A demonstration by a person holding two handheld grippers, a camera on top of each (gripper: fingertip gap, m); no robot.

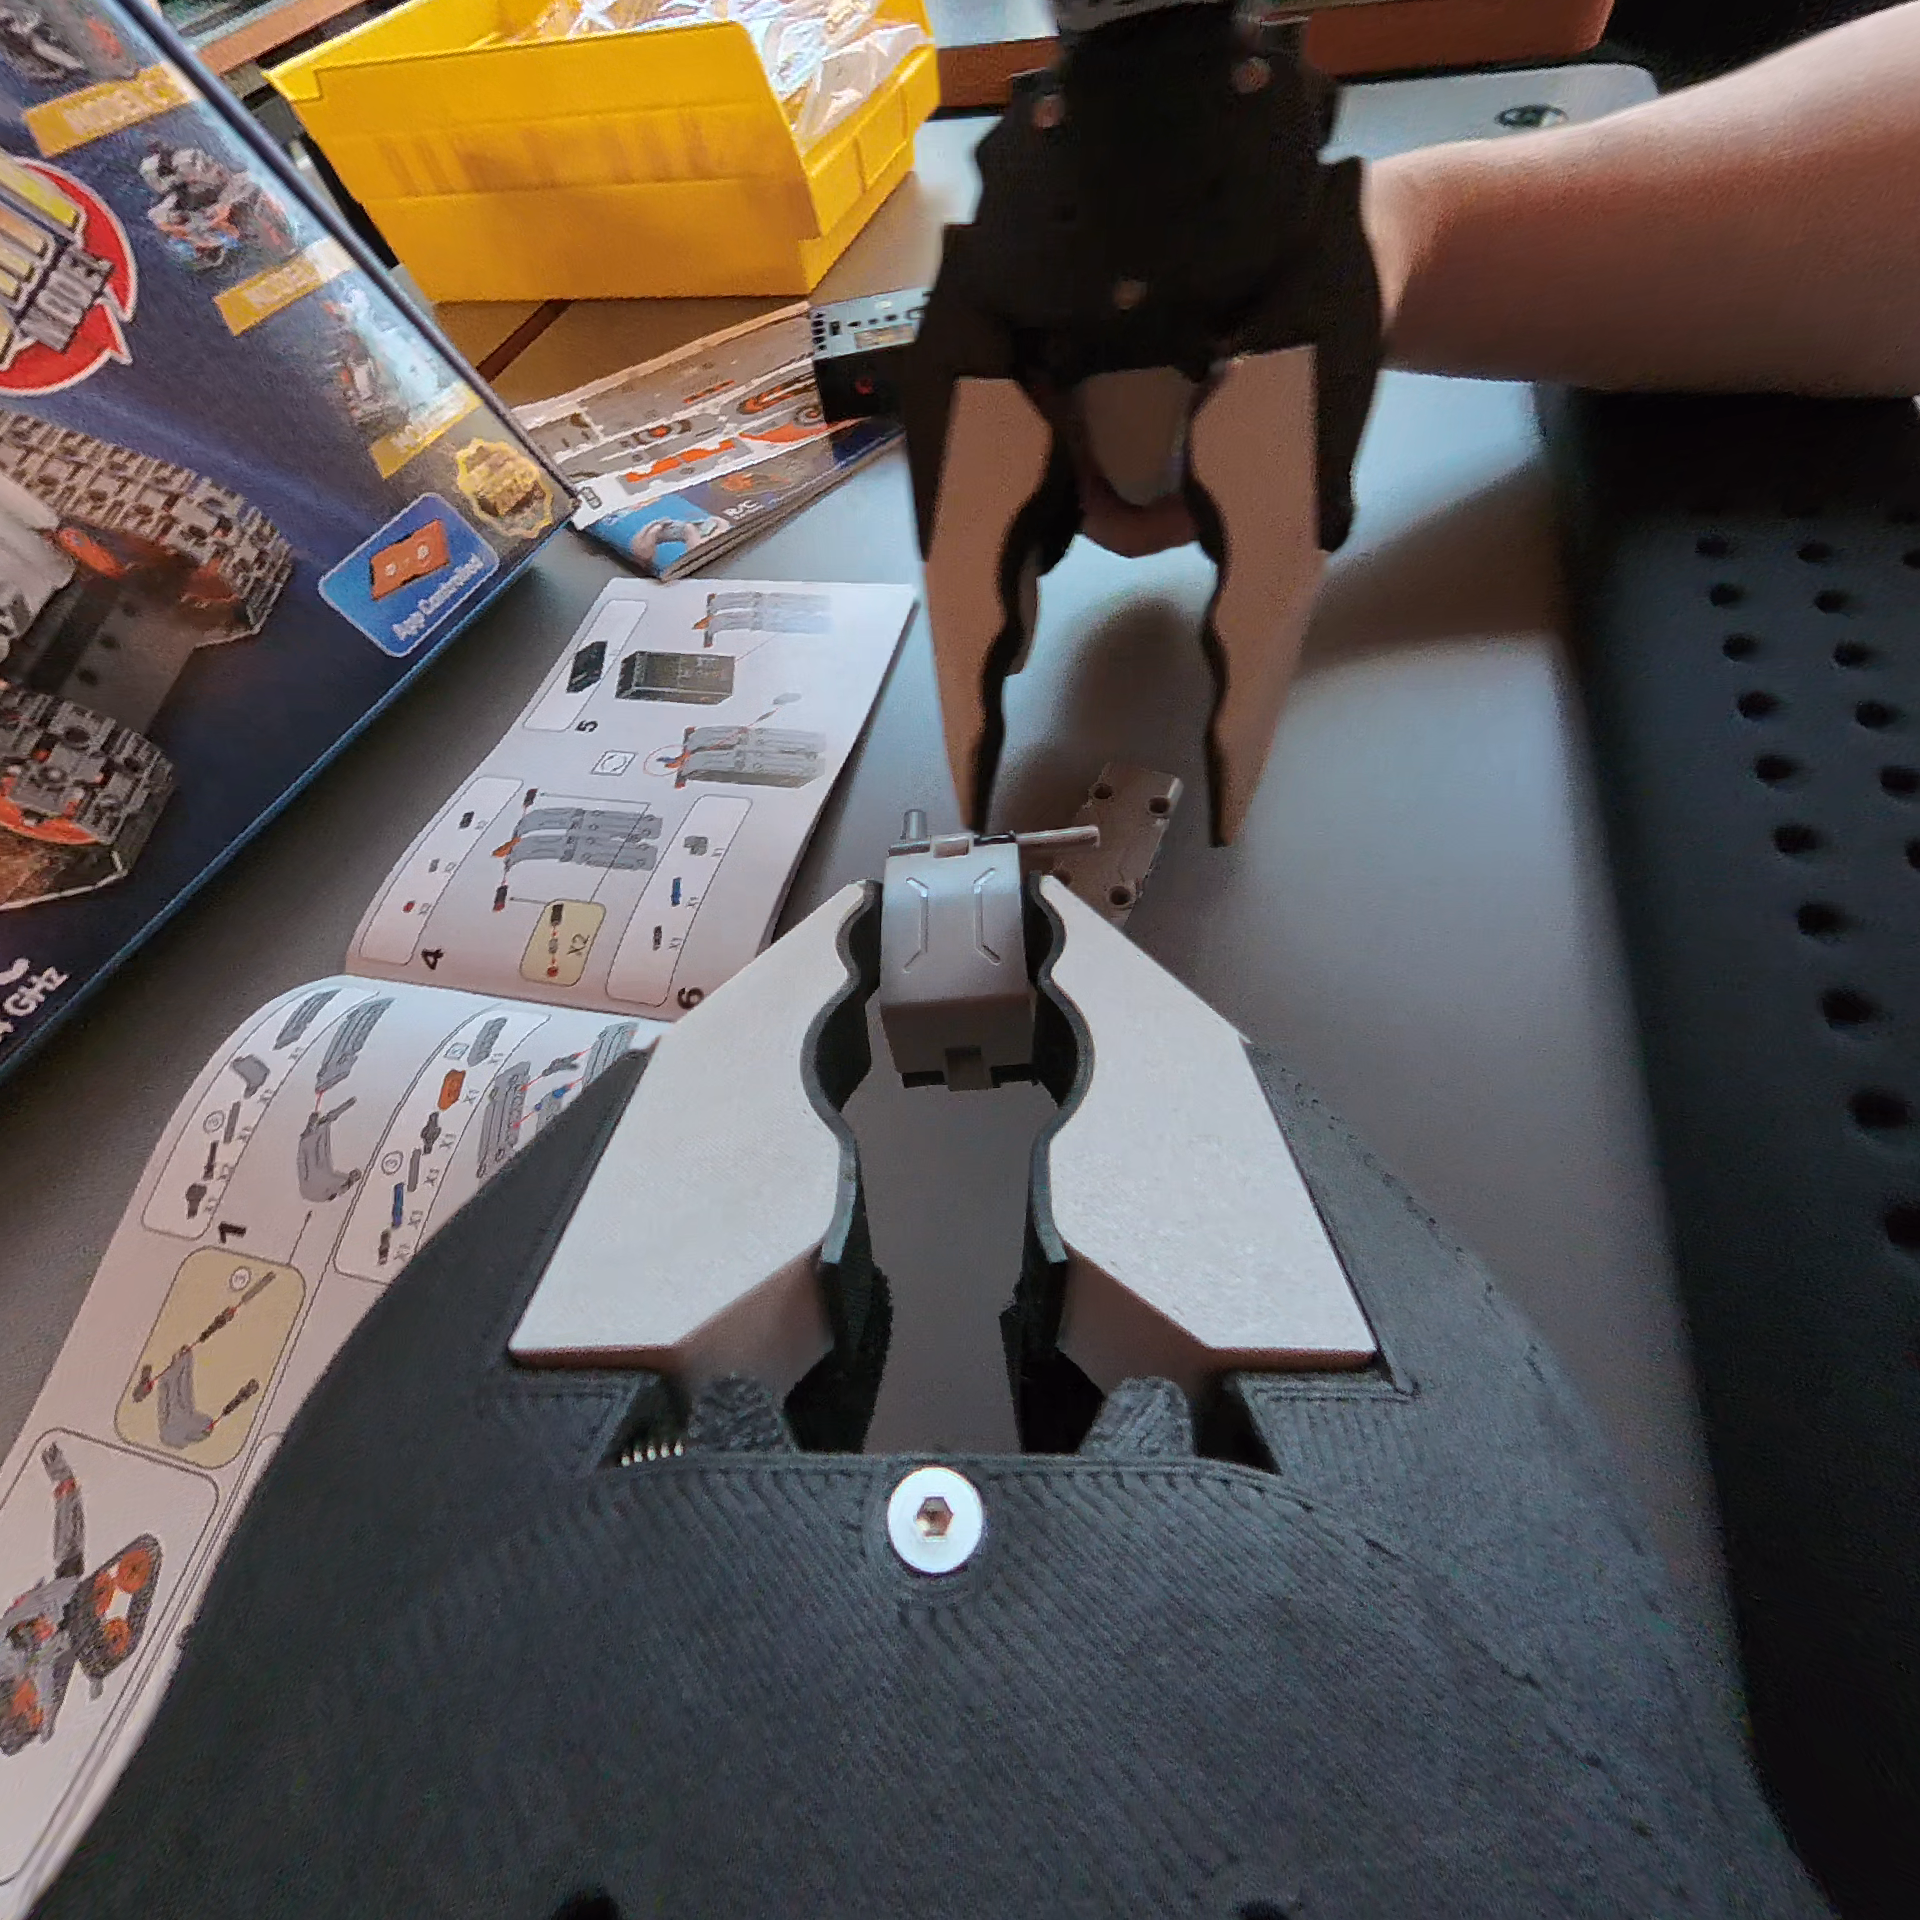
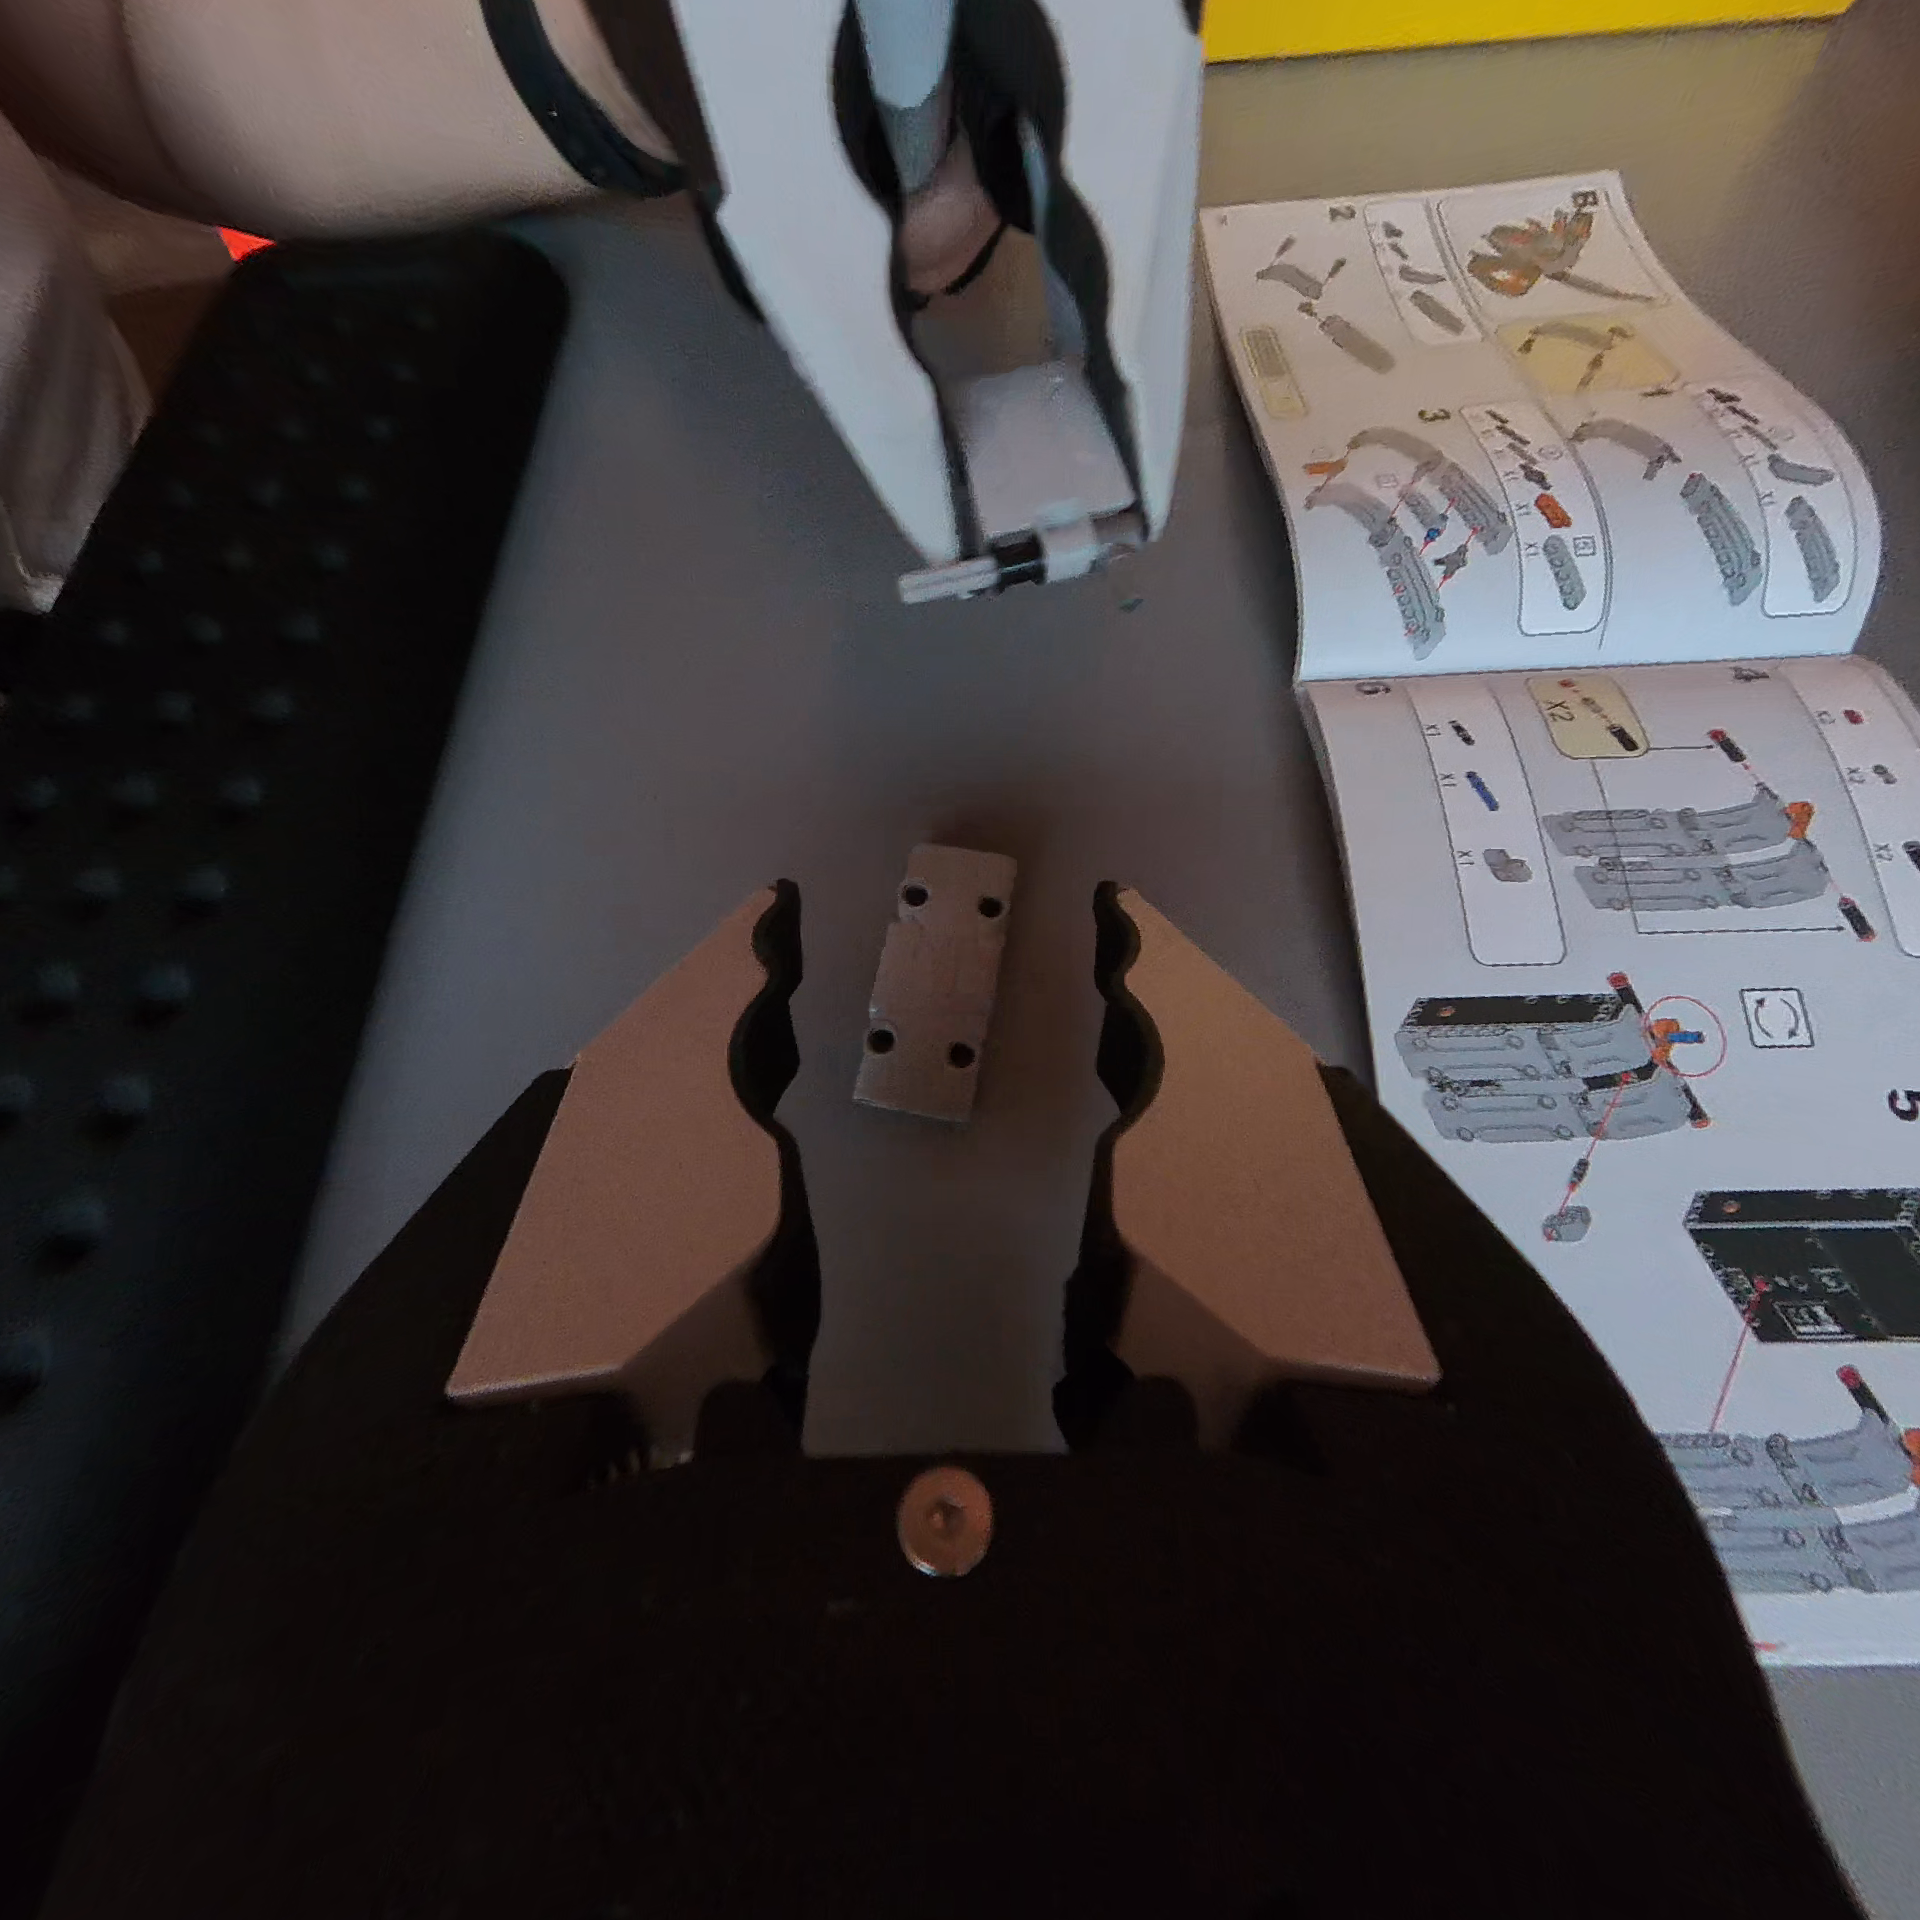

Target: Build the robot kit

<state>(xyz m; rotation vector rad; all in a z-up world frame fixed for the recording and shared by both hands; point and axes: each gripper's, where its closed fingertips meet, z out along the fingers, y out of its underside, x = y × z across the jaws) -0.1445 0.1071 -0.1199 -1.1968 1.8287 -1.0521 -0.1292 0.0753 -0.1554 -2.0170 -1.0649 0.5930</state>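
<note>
Fingers of the left tool (image 1: 951, 925) clamp a grey building-block part (image 1: 956, 971) with a thin axle pin through its top, held above the dark table (image 1: 1403, 831). The right tool (image 2: 945, 904) hangs with fingers apart over a flat grey four-hole block (image 2: 940, 987) lying on the table. An open instruction booklet (image 2: 1621, 935) lies beside them.

Left hand-held gripper (image 1: 951, 914) clamped, right (image 2: 945, 914) agape

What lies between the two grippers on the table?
In the right wrist view, only bare grey table separates the flat grey piece, between the open right gripper's jaws, from the left gripper.
</note>
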